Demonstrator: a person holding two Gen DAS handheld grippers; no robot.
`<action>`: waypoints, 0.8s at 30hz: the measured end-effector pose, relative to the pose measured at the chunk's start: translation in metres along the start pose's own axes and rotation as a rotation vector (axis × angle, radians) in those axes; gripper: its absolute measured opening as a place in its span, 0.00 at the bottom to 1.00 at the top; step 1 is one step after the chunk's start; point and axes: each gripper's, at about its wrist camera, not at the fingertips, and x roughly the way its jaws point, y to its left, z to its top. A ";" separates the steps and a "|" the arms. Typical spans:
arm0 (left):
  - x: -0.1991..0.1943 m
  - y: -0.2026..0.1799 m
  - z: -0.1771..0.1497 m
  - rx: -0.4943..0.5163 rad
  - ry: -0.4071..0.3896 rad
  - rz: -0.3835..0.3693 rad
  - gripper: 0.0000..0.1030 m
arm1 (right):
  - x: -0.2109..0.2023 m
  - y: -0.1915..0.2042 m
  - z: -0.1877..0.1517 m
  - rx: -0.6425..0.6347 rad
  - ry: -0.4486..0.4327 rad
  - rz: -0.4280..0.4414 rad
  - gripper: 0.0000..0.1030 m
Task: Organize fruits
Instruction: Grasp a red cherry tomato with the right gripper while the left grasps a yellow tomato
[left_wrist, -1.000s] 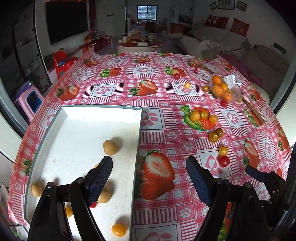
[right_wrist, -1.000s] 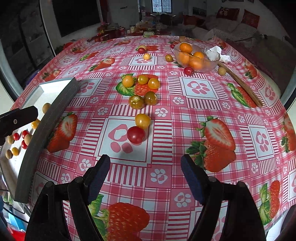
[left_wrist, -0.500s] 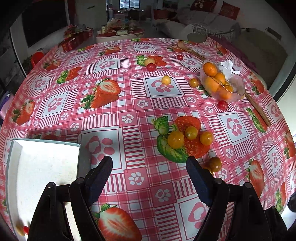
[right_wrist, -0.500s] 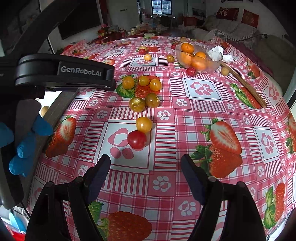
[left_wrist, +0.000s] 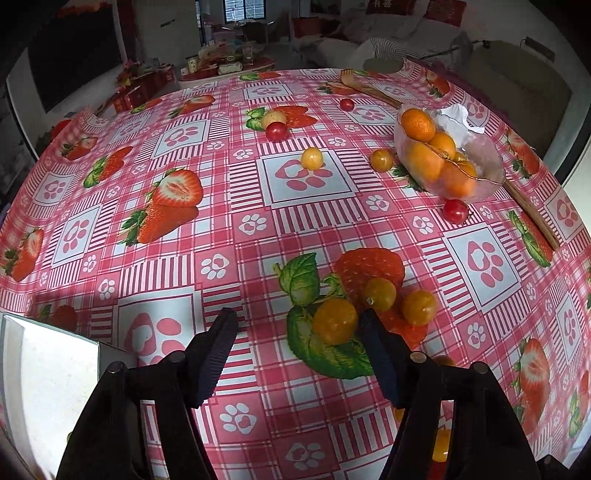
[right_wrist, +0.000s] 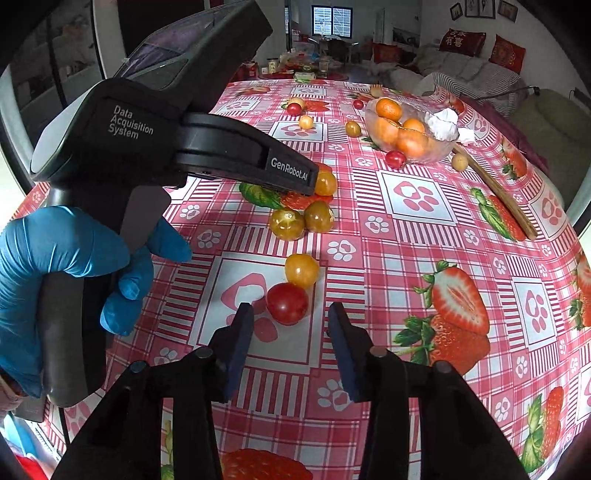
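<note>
My left gripper (left_wrist: 297, 334) is open and empty above the tablecloth; an orange cherry tomato (left_wrist: 335, 320) lies just inside its right finger, with two more (left_wrist: 379, 294) (left_wrist: 419, 307) beyond. The white tray (left_wrist: 48, 373) corner shows at lower left. My right gripper (right_wrist: 290, 332) is open and empty, with a red tomato (right_wrist: 287, 302) just ahead between its fingertips and a yellow tomato (right_wrist: 301, 270) behind that. Two greenish tomatoes (right_wrist: 287, 223) (right_wrist: 319, 217) lie farther on. The left gripper's body (right_wrist: 147, 144), held by a blue-gloved hand, fills the left of the right wrist view.
A glass bowl of oranges (left_wrist: 447, 162) with crumpled tissue stands far right, a red tomato (left_wrist: 455, 211) beside it. More tomatoes (left_wrist: 312, 158) (left_wrist: 276, 131) lie across the far table. A wooden stick (left_wrist: 532, 214) lies along the right edge.
My left gripper has moved from over the tray rightward and forward to the orange tomato cluster. My right gripper has closed in on the red tomato and its fingers have narrowed.
</note>
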 end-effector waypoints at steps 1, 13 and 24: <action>0.000 0.000 0.001 0.002 -0.004 -0.001 0.52 | 0.000 0.000 0.000 0.001 -0.001 0.002 0.35; -0.019 -0.003 -0.019 0.013 -0.029 -0.064 0.24 | -0.004 -0.023 -0.004 0.087 0.024 0.136 0.20; -0.070 0.009 -0.081 -0.059 -0.065 -0.080 0.24 | -0.011 -0.051 -0.015 0.149 0.033 0.161 0.18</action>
